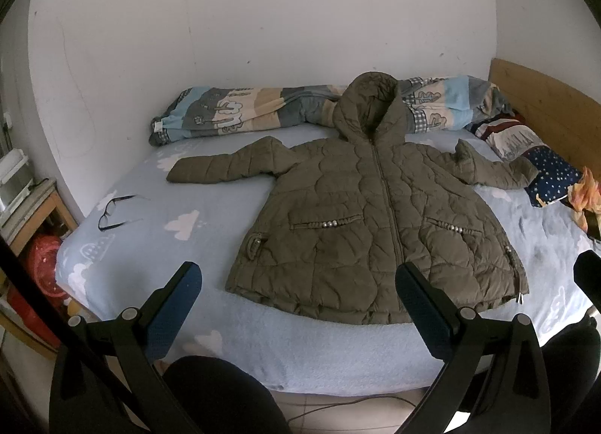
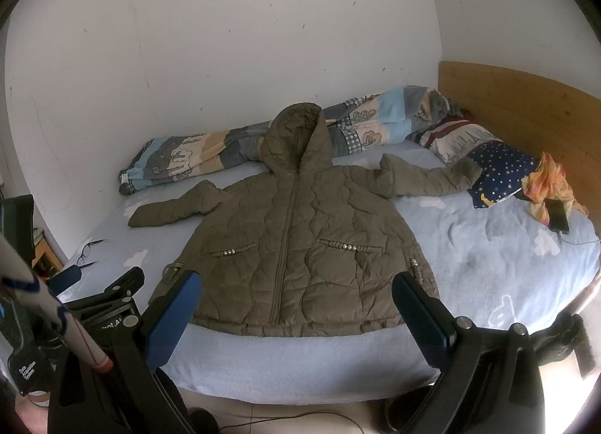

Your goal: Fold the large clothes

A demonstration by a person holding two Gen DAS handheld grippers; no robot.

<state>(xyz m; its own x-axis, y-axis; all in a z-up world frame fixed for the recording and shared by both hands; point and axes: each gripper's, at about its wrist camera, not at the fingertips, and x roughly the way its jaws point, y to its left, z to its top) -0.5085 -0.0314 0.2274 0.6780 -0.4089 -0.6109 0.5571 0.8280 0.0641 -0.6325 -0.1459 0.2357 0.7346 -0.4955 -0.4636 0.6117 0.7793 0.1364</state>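
An olive-green quilted hooded jacket [image 1: 379,223] lies flat, front up and zipped, in the middle of the bed with the pale blue cloud-print sheet [image 1: 150,231]. Its long axis runs from the hem at the near edge of the mattress to the hood at the far side, where the hood rests against a rolled patchwork quilt in blue, beige and grey [image 1: 240,111] along the white wall. Both sleeves spread outward; the right one ends on a navy star-print pillow [image 2: 499,171] beside the wooden headboard [image 2: 526,111].

On the strap at the left of the right wrist view I can read "Data Acquisition System"; the lettering on the black bracket beside it is partly cut off.

The left gripper [image 1: 298,315] hovers before the near edge with its blue-padded fingers spread wide, holding nothing. The right gripper [image 2: 296,315] is likewise wide apart and empty, just short of the hem.

Black-framed glasses [image 1: 112,210] lie on the sheet left of the jacket. A dark phone [image 2: 559,214] with a cable rests against crumpled orange fabric [image 2: 546,182], far right.
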